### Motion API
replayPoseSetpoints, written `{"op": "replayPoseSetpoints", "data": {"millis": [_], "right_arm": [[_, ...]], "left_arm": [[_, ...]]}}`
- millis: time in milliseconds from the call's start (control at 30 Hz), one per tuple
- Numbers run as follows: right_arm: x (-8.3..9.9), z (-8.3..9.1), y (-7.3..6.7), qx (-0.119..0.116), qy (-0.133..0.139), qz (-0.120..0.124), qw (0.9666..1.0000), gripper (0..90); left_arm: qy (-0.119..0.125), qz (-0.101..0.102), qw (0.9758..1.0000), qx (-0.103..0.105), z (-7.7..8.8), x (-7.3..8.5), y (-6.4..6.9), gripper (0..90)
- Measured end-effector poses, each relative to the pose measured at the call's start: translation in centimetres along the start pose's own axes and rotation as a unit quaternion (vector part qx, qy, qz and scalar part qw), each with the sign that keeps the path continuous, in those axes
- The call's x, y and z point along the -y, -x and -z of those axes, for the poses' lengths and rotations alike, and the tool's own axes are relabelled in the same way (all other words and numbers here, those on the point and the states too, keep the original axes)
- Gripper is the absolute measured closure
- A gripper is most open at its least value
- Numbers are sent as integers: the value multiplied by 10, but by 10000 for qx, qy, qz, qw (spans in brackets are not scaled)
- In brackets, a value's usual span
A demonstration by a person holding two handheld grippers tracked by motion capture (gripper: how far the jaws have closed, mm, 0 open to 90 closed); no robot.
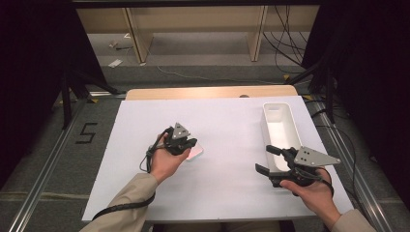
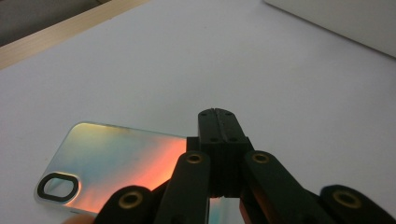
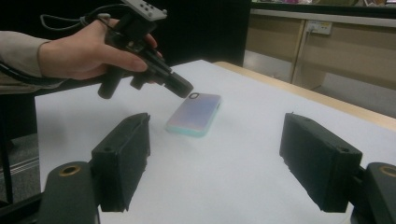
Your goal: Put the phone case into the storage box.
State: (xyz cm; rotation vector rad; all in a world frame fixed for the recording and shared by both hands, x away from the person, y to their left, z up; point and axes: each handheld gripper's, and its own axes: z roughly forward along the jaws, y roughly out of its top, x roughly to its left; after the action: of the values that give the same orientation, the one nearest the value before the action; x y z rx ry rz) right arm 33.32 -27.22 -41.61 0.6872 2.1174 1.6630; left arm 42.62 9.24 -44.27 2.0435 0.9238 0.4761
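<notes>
White table [image 1: 227,188], iridescent phone case [image 2: 116,161], flat

Left claw [image 2: 218,122] closed — right claw [image 3: 219,163] agape

We see bare white tabletop [image 1: 227,179] open between both hands; the phone case [image 1: 195,152] lies mid-left, the white bin [image 1: 280,126] blocks the right side.

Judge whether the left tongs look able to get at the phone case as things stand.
Probably yes: the left tongs, jaws shut, hang just above the phone case with nothing between. The white bin and right tongs are well aside.
</notes>
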Motion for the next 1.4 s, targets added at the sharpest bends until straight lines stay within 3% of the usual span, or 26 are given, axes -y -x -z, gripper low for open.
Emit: {"op": "replayPoseSetpoints", "data": {"millis": [100, 133, 267, 733, 1400], "right_arm": [[0, 0, 0, 6, 13, 7, 10000, 254], [0, 0, 0, 8, 14, 5, 10000, 254], [0, 1, 0, 14, 22, -7, 10000, 254], [1, 2, 0, 13, 4, -21, 10000, 254], [1, 2, 0, 4, -9, -25, 10000, 254]], "left_arm": [[-81, 93, 9999, -64, -7, -3, -1, 900], [-181, 42, 9997, -164, -14, -5, -3, 900], [-316, 56, 9992, -238, -27, -7, -3, 900], [-718, -57, 9970, -265, -64, -9, 6, 900], [-1006, -173, 9943, -312, -80, -5, 12, 900]]}}
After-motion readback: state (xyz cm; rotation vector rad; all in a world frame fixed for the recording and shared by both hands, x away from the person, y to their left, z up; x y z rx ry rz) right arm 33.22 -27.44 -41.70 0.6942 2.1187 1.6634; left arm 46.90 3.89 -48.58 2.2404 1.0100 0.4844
